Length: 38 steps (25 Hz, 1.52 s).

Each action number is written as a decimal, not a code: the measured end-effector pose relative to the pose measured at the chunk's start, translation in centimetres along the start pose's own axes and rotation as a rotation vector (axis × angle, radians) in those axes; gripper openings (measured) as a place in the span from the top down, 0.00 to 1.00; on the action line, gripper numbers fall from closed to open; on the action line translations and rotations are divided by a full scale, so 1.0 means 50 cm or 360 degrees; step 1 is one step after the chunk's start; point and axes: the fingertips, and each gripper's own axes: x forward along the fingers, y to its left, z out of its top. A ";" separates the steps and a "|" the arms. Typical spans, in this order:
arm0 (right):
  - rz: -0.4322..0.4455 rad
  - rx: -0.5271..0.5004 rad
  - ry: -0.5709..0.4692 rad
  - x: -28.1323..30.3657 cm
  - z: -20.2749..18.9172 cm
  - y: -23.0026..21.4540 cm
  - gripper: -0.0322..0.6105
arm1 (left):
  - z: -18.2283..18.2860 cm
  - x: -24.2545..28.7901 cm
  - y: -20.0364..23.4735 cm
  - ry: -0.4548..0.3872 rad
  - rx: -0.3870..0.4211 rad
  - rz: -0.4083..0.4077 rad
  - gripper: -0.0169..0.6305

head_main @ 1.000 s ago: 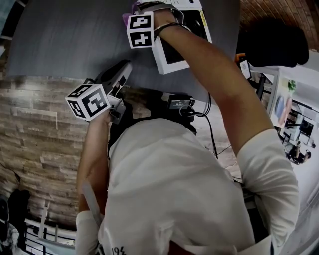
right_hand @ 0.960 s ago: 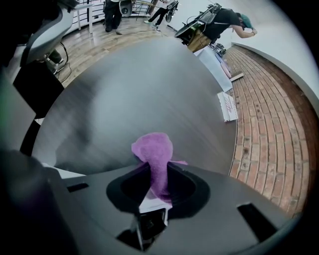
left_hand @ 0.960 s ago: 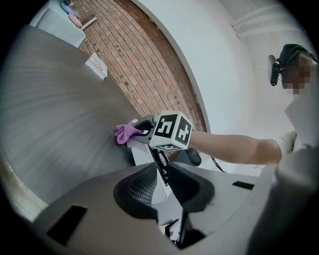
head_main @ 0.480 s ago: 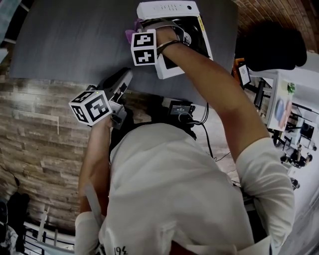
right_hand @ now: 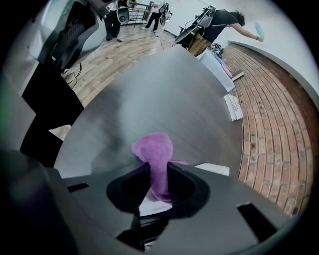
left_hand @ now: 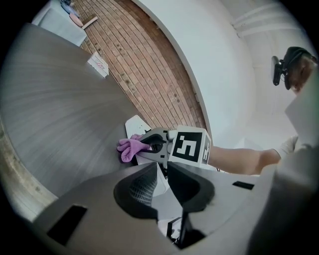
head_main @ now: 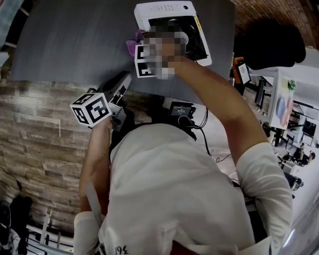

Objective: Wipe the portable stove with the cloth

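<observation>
A white portable stove [head_main: 169, 10] with a black burner well stands at the far side of the grey table [head_main: 70, 40]. My right gripper [head_main: 137, 46] is shut on a purple cloth [head_main: 132, 46], held at the stove's left side. In the right gripper view the cloth [right_hand: 155, 154] hangs out of the jaws, with a white stove corner [right_hand: 212, 169] just past it. The left gripper [head_main: 123, 78] hovers over the table's near edge, shut and holding nothing. From the left gripper view I see the right gripper [left_hand: 149, 147], the cloth [left_hand: 127, 148] and the stove [left_hand: 135, 124].
The table's near edge runs above a brick floor [head_main: 35, 149]. A black device with cables [head_main: 180, 108] hangs at my chest. A dark bulky object [head_main: 271, 45] sits right of the table. White boards [right_hand: 232, 107] lie on the floor, and people [right_hand: 214, 22] stand far off.
My right gripper has drawn back toward me along the stove's left side, carrying the cloth. The left gripper has stayed at the table's near edge.
</observation>
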 end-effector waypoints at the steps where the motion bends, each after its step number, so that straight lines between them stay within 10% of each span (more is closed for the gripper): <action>1: 0.0003 0.0009 -0.0005 -0.003 0.000 0.006 0.80 | 0.000 0.001 -0.001 0.0003 0.0002 0.0000 0.87; 38: 0.0167 0.0425 -0.0189 -0.136 -0.028 0.238 0.80 | -0.033 0.026 -0.030 0.0111 0.0040 -0.0055 0.87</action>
